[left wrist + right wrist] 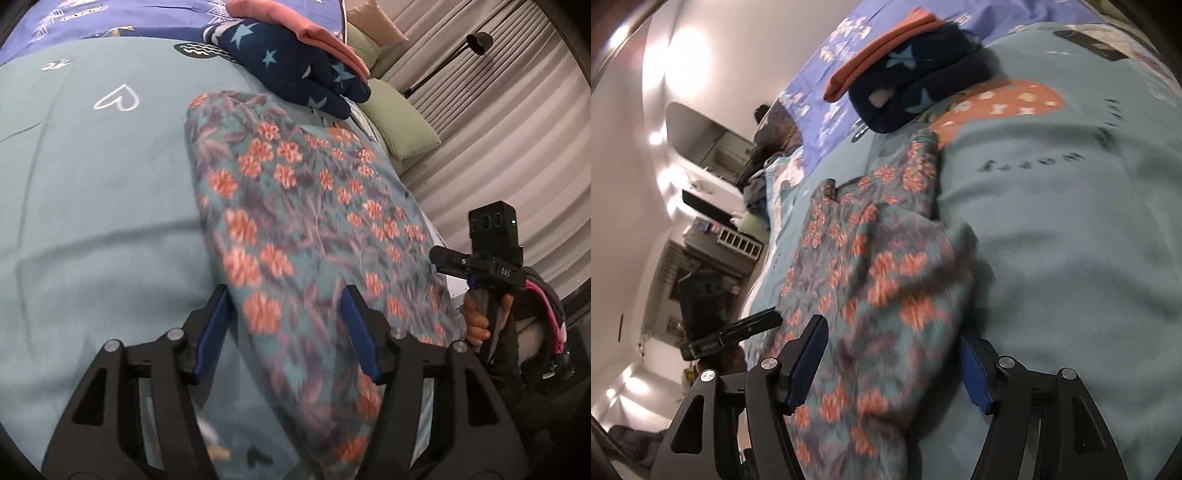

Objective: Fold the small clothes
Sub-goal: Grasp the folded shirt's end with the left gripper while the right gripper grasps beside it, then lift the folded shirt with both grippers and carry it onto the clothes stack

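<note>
A floral garment (314,221), teal with orange-pink flowers, lies spread on a bed (92,184) covered in a pale teal sheet. It is the piece being folded. Beyond it, near the far side of the bed, sits a small stack: a navy piece with light blue stars (295,70) lying against a folded coral-pink piece (314,29). These look already folded.

The left gripper (286,334) hangs over the near end of the floral garment, jaws about halfway apart. Cloth passes between the blue pads, but they do not appear to press on it. The right gripper (897,365) is over the opposite edge of the same garment, jaws fairly wide, with fabric between the pads and no visible pinch. In the left wrist view a hand (480,321) grips the right tool's handle at the garment's right edge.

The step in hand seems to be a fold of the floral garment, partly done. The next move likely calls for both jaws to close on an edge, then carry it across evenly.
</note>
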`<state>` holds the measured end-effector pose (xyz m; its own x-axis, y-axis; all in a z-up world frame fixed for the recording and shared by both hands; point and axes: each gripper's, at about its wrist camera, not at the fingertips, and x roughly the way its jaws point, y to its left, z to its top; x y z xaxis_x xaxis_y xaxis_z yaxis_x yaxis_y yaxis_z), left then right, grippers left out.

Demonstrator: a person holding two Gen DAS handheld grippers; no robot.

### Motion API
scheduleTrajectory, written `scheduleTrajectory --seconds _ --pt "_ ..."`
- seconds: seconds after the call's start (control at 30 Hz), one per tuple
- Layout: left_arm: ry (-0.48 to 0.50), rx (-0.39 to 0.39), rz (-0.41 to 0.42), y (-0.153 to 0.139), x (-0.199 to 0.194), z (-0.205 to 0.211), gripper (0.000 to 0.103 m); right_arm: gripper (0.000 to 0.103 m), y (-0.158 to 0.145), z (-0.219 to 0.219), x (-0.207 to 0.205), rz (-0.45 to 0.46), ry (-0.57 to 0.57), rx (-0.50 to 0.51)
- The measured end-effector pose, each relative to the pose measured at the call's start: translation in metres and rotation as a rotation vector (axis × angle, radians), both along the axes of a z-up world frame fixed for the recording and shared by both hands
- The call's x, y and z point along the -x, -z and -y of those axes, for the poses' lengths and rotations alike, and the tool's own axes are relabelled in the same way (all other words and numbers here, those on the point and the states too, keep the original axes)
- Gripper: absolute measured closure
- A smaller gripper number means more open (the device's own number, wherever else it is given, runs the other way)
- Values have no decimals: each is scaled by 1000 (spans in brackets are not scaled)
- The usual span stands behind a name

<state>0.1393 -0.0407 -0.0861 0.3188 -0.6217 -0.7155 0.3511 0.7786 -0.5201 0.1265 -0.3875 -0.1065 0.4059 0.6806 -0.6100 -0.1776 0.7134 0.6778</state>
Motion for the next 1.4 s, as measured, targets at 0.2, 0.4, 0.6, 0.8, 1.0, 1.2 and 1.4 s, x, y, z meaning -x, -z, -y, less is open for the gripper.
scheduleTrajectory --seconds 0.2,0.4,0.6,0.8,1.0,1.2,1.4 --pt "28 25 5 2 -30 9 41 35 -2 -20 -30 43 -69 50" --pt "37 38 19 4 -51 16 41 36 -3 -31 -54 59 -98 68" --pt "13 -37 74 1 -58 22 88 85 -6 -44 -62 79 -89 150" --pt "-9 -54 191 -33 -40 24 91 88 -41 -53 -36 208 -35 244" --pt "-7 -76 351 -83 -9 33 91 88 -88 -59 8 370 21 346" --pt "-7 -53 498 -137 16 38 91 88 -139 -60 53 547 96 380" --pt "19 -73 671 -205 23 54 91 88 -197 -47 59 675 163 358"
